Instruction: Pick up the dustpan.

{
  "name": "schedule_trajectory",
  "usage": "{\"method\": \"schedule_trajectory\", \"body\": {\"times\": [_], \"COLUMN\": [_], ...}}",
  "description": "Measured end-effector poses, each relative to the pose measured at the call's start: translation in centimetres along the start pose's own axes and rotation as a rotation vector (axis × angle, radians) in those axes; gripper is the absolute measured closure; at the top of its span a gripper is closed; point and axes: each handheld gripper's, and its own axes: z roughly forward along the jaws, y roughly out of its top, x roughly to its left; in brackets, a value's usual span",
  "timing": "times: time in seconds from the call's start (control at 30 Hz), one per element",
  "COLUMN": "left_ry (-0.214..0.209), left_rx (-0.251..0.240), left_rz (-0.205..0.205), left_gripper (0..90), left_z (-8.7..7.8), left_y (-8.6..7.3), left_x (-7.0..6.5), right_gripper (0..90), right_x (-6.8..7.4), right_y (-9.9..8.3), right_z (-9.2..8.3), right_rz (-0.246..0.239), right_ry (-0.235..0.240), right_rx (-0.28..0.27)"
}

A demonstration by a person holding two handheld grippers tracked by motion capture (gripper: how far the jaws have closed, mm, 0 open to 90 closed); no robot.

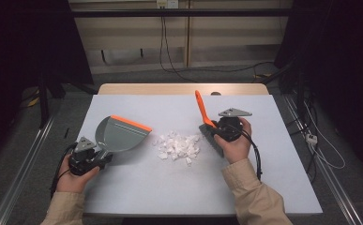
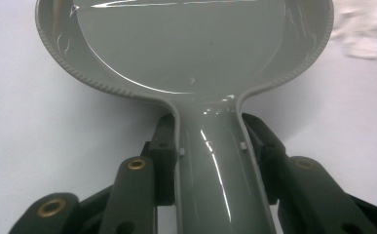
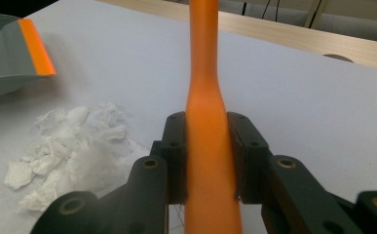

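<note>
My table wears a pale grey-white sheet, with a strip of bare wood showing along its far edge. In the middle sits a loose heap of white paper scraps. Just left of the heap, the grey dustpan lies with its orange lip turned toward the scraps. The brush touches down just right of them.

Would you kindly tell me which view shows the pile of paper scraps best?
The high view: the whole scraps pile lies unobstructed between the dustpan and the brush. The right gripper view shows most of it, partly cut off behind the right claw. The left gripper view catches a blurred edge at top right.
</note>
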Motion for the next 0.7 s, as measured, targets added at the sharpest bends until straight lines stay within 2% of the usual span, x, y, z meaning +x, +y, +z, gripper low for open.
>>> {"method": "schedule_trajectory", "body": {"times": [0.13, 0.23, 0.33, 0.37, 0.43, 0.47, 0.5, 0.53, 0.6, 0.7], "left_ry": [-0.068, -0.097, -0.123, -0.135, -0.145, -0.136, -0.154, -0.16, -0.177, -0.194], "left_rx": [0.0, 0.008, 0.03, 0.028, 0.034, 0.038, 0.036, 0.036, 0.034, 0.062], "left_rz": [0.04, 0.066, 0.111, 0.112, 0.135, 0.152, 0.146, 0.162, 0.16, 0.18], "left_gripper": [62.6, 62.6, 62.6, 62.6, 62.6, 62.6, 62.6, 62.6, 62.6, 62.6], "left_z": [-1.1, -1.2, -1.3, -1.4, -1.5, -1.7, -1.7, -1.9, -2.2, -2.4], "left_y": [0.0, -0.1, 0.0, -0.1, -0.1, -0.1, -0.3, -0.4, -0.7, -1.2], "left_x": [-0.5, -0.9, -1.5, -1.7, -1.9, -2.0, -1.9, -1.8, -1.6, -1.6], "right_gripper": [71.7, 71.7, 71.7, 71.7, 71.7, 71.6, 71.7, 71.6, 71.7, 71.7], "right_x": [-0.2, -0.3, -0.4, -0.5, -0.5, -0.6, -0.5, -0.5, -0.6, -0.6], "right_y": [0.0, 0.0, 0.0, 0.0, 0.0, 0.1, 0.1, 0.1, 0.1, 0.2], "right_z": [0.0, 0.0, -0.1, 0.0, 0.0, 0.0, 0.0, 0.1, 0.1, 0.2], "right_rz": [0.005, 0.008, 0.012, 0.011, 0.012, 0.009, 0.004, 0.004, 0.007, 0.002], "right_ry": [-0.009, -0.012, -0.016, -0.015, -0.018, -0.02, -0.023, -0.024, -0.023, -0.033], "right_rx": [-0.001, 0.0, -0.001, 0.0, 0.0, -0.001, -0.002, -0.002, -0.004, -0.004]}}
